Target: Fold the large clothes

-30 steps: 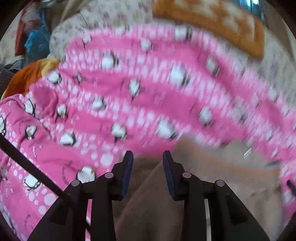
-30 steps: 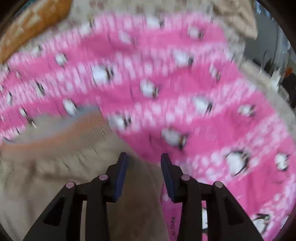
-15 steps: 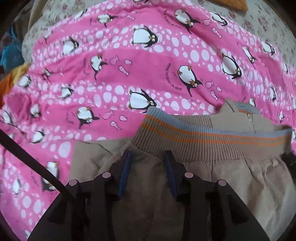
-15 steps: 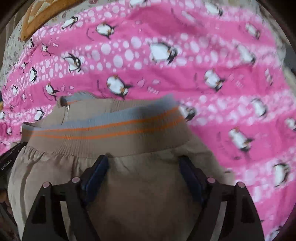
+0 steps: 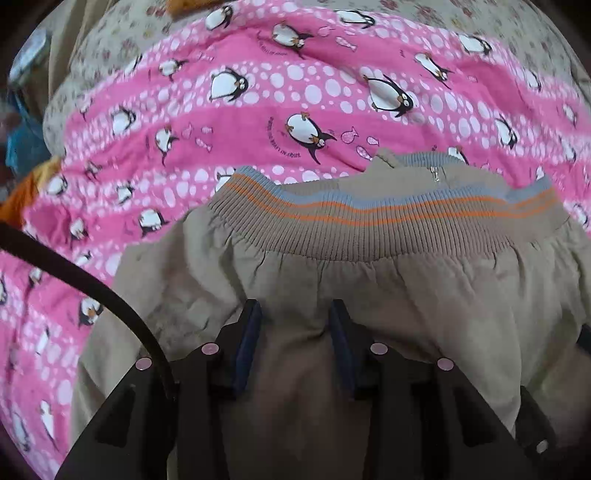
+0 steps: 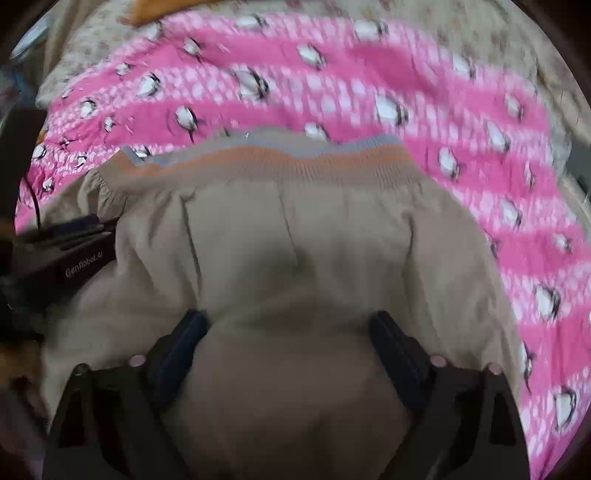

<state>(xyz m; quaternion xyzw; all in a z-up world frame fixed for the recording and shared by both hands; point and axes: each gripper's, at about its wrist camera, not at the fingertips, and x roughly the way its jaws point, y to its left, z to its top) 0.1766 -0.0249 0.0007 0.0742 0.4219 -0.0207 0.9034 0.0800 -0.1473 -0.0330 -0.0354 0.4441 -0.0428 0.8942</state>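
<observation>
A tan jacket (image 5: pixel 369 295) with a ribbed hem striped grey and orange (image 5: pixel 369 221) lies folded on a pink penguin-print blanket (image 5: pixel 258 122). My left gripper (image 5: pixel 294 314) sits low on the jacket with its jaws narrowly apart and tan cloth bunched between them. In the right wrist view the jacket (image 6: pixel 295 240) fills the middle, its hem (image 6: pixel 277 158) at the far side. My right gripper (image 6: pixel 288 325) is wide open over the cloth. The left gripper's body (image 6: pixel 74 258) shows at the left edge of that view.
A floral sheet (image 5: pixel 110 44) lies beyond the blanket. An orange cloth (image 5: pixel 22 195) and blue items (image 5: pixel 22 147) sit at the left edge. A black cable (image 5: pixel 92 288) crosses the lower left. An orange cushion edge (image 6: pixel 166 11) shows at the top.
The jacket was carried forward and laid down on the blanket, hem away from me. My right gripper opened wide and let go. My left gripper has drawn back slightly along the cloth.
</observation>
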